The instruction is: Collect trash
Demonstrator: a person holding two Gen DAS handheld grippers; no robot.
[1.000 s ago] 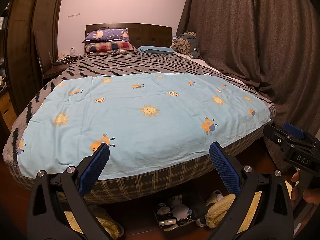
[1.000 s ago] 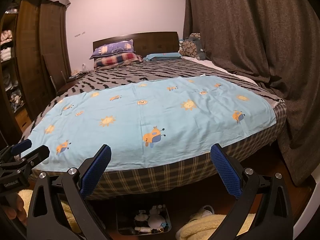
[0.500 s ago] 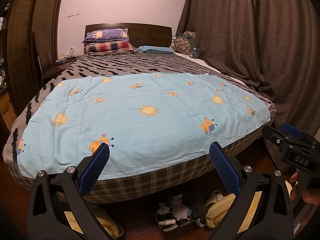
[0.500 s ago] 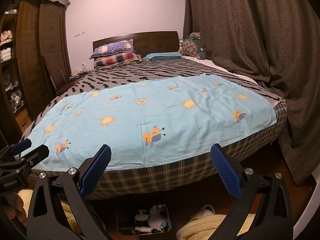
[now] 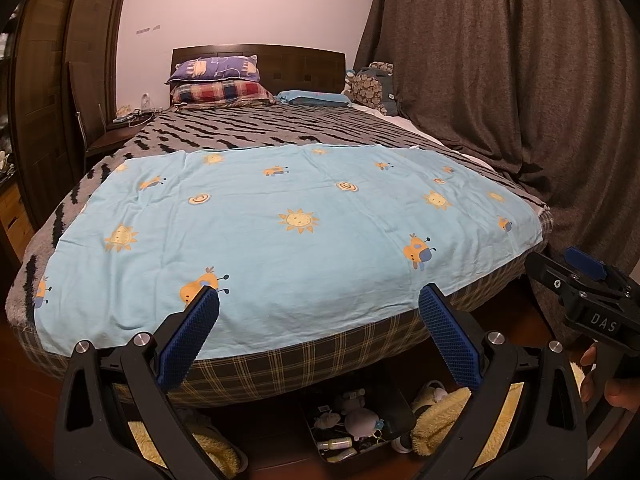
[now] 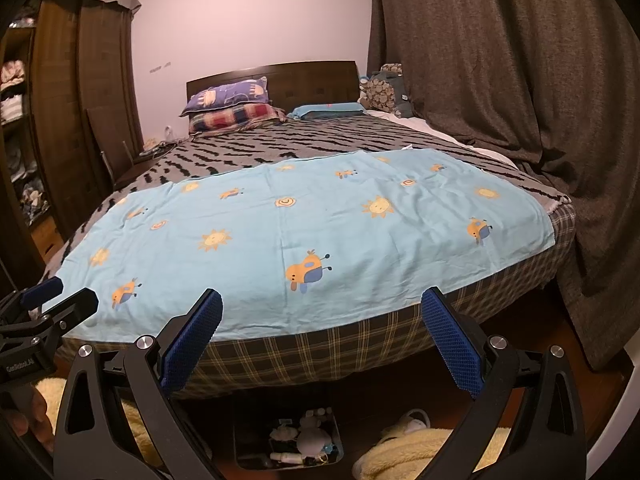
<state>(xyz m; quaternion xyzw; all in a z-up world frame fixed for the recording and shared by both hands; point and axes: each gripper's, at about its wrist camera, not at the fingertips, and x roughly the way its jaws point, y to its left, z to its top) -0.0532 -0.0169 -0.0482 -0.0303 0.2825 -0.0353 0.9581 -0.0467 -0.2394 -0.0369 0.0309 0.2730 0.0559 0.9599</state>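
Holding 2 grippers at the foot edge of the bed [image 5: 280,372], you are carrying nothing: the left gripper [image 5: 318,336] is standing with its tongs spread wide, and the right gripper [image 6: 322,340] is spread wide too.

Item, trash: none is showing on the blue sheet [image 5: 288,248], which is lying flat across the foot half of the bed. You are better off scanning slowly, foot edge to headboard, before committing either gripper.

Item, bin [image 6: 288,440]: it is sitting on the floor under the foot edge, holding small toys and bottles; whether any of that is trash cannot be told.

Item, yellow fleece [image 6: 420,454]: it is lying just beside the bin and could be snagging a low reach.

Item, curtain [image 5: 500,80]: it is hanging along the bed's right edge, crowding that side.

Item, pillows [image 5: 216,80]: 2 are stacked at the headboard.
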